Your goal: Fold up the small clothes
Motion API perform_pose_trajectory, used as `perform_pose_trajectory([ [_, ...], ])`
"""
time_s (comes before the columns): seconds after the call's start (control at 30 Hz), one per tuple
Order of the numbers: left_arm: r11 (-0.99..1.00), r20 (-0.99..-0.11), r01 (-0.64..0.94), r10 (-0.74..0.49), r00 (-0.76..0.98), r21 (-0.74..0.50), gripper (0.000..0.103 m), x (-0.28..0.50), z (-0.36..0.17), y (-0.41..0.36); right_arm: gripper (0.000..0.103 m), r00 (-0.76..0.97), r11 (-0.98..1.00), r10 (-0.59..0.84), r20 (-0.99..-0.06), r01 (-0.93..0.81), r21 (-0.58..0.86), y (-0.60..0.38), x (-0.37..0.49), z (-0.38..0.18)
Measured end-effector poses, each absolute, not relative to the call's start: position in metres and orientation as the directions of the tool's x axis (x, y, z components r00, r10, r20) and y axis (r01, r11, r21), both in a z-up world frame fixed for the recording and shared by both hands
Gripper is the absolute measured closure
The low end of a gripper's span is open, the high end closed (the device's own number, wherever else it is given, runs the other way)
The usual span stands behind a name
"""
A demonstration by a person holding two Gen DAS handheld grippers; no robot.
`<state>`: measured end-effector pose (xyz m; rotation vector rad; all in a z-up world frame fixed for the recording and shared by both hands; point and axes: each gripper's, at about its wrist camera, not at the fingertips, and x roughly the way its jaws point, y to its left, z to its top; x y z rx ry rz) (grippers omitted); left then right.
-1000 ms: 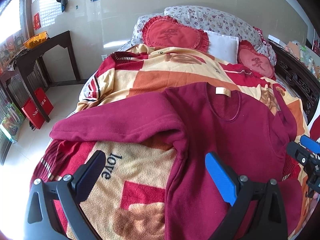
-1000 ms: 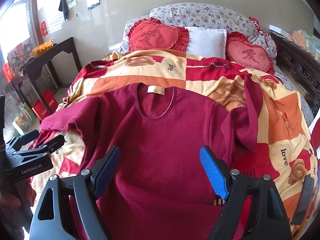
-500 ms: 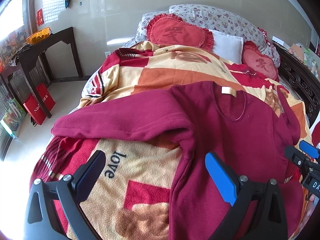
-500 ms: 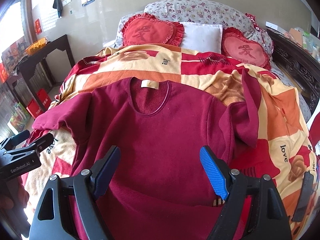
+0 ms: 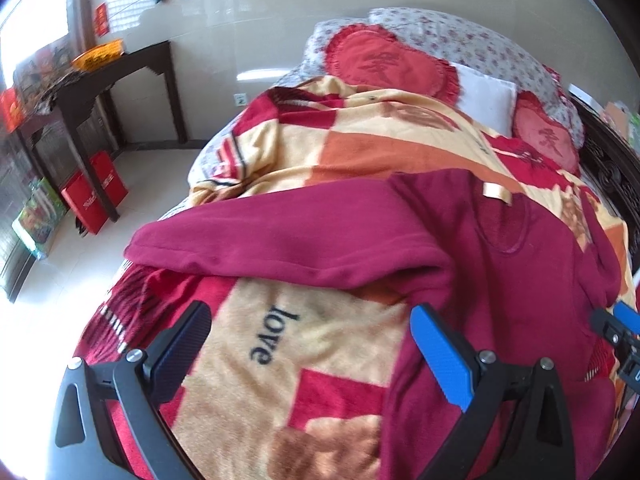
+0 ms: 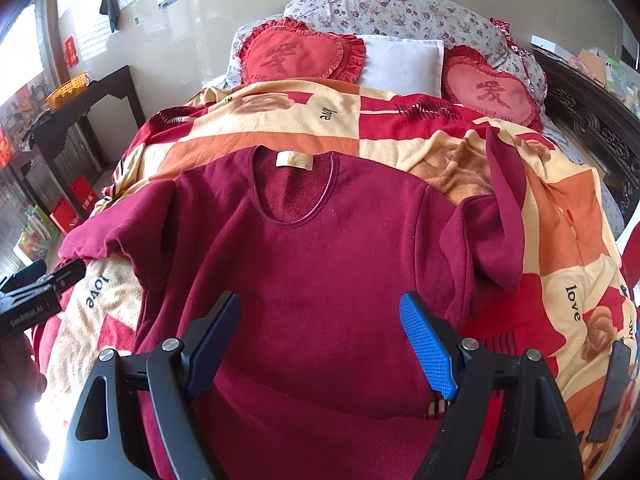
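Observation:
A dark red long-sleeved top [image 6: 320,264] lies face up on a patterned blanket [image 6: 568,240], neck label away from me. Its left sleeve [image 5: 280,240] stretches out flat toward the bed's left edge; the right sleeve [image 6: 504,216] is bunched and folded up. My right gripper [image 6: 320,332] hovers open over the lower body of the top, nothing between its fingers. My left gripper [image 5: 308,340] hangs open above the blanket just below the left sleeve, its blue finger [image 5: 440,356] by the top's side seam. The left gripper [image 6: 40,292] also shows at the right wrist view's left edge.
Two red heart cushions [image 6: 300,52] and a white pillow [image 6: 404,64] lie at the head of the bed. A dark wooden side table [image 5: 104,76] and red bags [image 5: 96,192] stand on the floor to the left. A carved dark bed frame [image 6: 600,136] runs along the right.
Both grippers have shifted slightly leftward and forward over the bed; the top looms larger in the views. The top itself has not moved and both grippers stayed open.

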<state>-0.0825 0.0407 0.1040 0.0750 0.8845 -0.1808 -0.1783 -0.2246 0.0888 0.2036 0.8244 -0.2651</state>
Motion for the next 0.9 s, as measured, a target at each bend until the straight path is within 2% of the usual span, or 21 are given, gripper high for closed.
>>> perform_pose_trajectory([
  [0.67, 0.994, -0.797, 0.098, -0.098, 0.597, -0.049, 0.001, -0.055, 0.094, 0.083, 0.038, 0.634, 0.958, -0.124, -0.763, 0.276, 0.073, -0.212, -0.155, 0.079],
  [0.77, 0.989, -0.805, 0.076, -0.145, 0.575, -0.124, 0.001, -0.039, 0.093, 0.103, 0.038, 0.631, 0.96, -0.114, -0.767, 0.268, 0.077, -0.21, -0.15, 0.077],
  [0.9, 0.948, -0.79, -0.028, -0.247, 0.561, -0.316, 0.005, -0.011, 0.084, 0.152, 0.038, 0.629, 0.965, -0.101, -0.771, 0.25, 0.077, -0.206, -0.145, 0.076],
])
